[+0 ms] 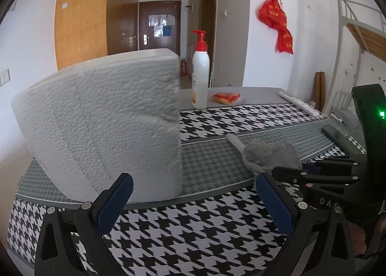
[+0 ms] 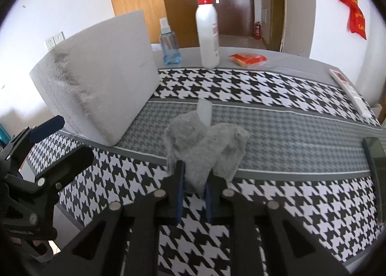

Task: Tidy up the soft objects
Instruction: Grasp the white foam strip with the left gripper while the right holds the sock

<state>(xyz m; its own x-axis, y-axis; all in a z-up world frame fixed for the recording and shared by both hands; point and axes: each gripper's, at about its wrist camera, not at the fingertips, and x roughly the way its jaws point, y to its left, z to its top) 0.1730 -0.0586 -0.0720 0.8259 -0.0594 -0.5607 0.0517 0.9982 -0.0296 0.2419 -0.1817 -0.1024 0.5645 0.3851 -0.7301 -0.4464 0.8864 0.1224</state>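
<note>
Right tongs: sitting nearest the lens in the right wrist view; blue pads are clamping the near lower edge of the grey cloth; jaws are standing almost together with the fabric pinched between them
Grey cloth: lying bunched on the grey houndstooth band of the counter, its near edge gathered up in the right tongs; a pale flat stub is sticking out at its far side; in the left wrist view it is showing as a fluffy heap with a white handle pointing away
Left tongs: jaws are standing wide apart with nothing between the blue pads; they are hovering over the black-and-white houndstooth cover, just in front of the tissue pack; in the right wrist view they are showing at the left edge
Tissue pack: standing as a large white dimpled block on the left part of the counter, to the left of the cloth and apart from it
Pump bottle: standing upright at the far side, white with a red pump
Spray bottle: standing just beside the far end of the tissue pack, clear blue
Red packet: lying right of the pump bottle
Power strip: lying along the right edge
Dark phone: lying flat near the right edge
</note>
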